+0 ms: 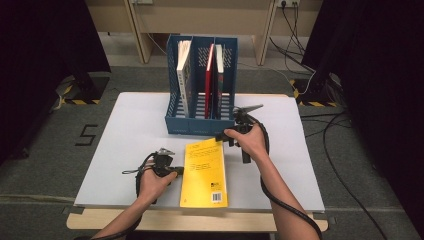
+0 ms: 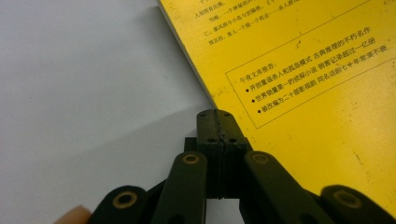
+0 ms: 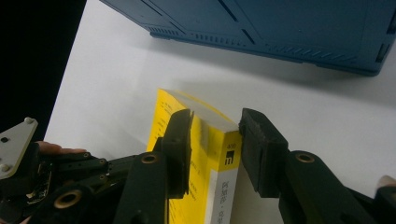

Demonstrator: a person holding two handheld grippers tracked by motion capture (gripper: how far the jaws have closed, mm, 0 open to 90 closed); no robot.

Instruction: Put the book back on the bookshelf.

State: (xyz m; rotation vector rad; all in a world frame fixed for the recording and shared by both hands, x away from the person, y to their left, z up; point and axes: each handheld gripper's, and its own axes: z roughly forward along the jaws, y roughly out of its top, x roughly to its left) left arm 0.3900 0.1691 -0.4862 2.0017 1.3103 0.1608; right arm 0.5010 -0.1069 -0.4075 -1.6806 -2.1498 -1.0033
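Note:
A yellow book [image 1: 204, 172] lies flat on the white table [image 1: 135, 130], its back cover with black print facing up. My left gripper [image 1: 178, 170] is at the book's left edge. In the left gripper view its jaws [image 2: 215, 116] are shut together, with their tips against the edge of the yellow book [image 2: 303, 70]. My right gripper [image 1: 221, 138] is at the book's far right corner. In the right gripper view this gripper [image 3: 217, 115] is open, with one jaw on each side of the spine corner of the book [image 3: 219, 144].
A blue three-slot file rack [image 1: 202, 120] stands just beyond the book, with a white book [image 1: 184, 75] in one slot and a red one [image 1: 209, 80] and a dark one in another. Cables run across the floor at the right.

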